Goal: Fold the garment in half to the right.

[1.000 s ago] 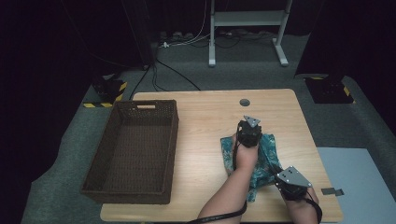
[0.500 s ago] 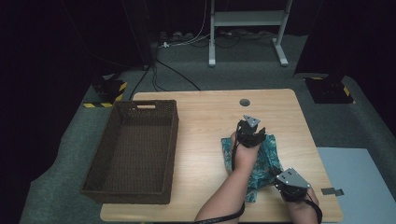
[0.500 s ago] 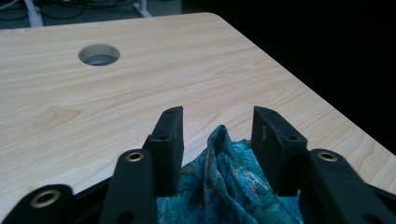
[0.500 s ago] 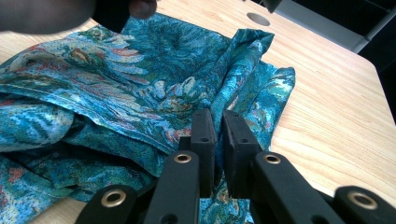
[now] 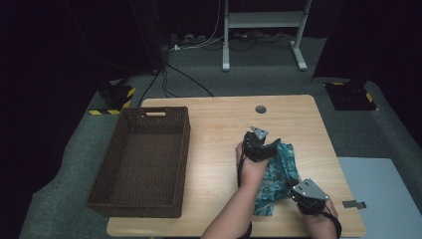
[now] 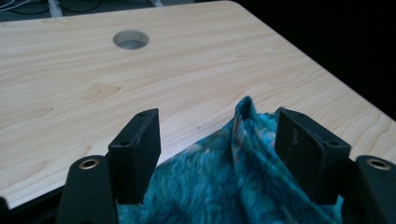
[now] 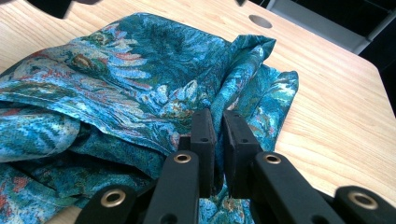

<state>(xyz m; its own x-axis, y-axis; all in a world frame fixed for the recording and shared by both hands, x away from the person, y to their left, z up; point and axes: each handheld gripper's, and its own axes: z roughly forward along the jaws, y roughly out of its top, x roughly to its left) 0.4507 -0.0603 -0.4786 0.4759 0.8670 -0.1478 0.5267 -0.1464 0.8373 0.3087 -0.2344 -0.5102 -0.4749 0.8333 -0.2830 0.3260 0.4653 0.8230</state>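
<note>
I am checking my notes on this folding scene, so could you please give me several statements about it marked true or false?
1. The right hand-held gripper is shut on the teal cloth. True.
2. The left hand-held gripper is clamped shut. False: its jaws stand open around a raised fold.
3. The brown basket holds the cloth. False: the cloth lies on the table.
4. The table has a round hole. True.

A light wooden table [image 5: 214, 134] with a round cable hole [image 5: 260, 109] carried a crumpled teal patterned cloth [image 5: 278, 172], lying beneath and between both grippers, and a dark wicker basket [image 5: 142, 162], well left of them.
</note>
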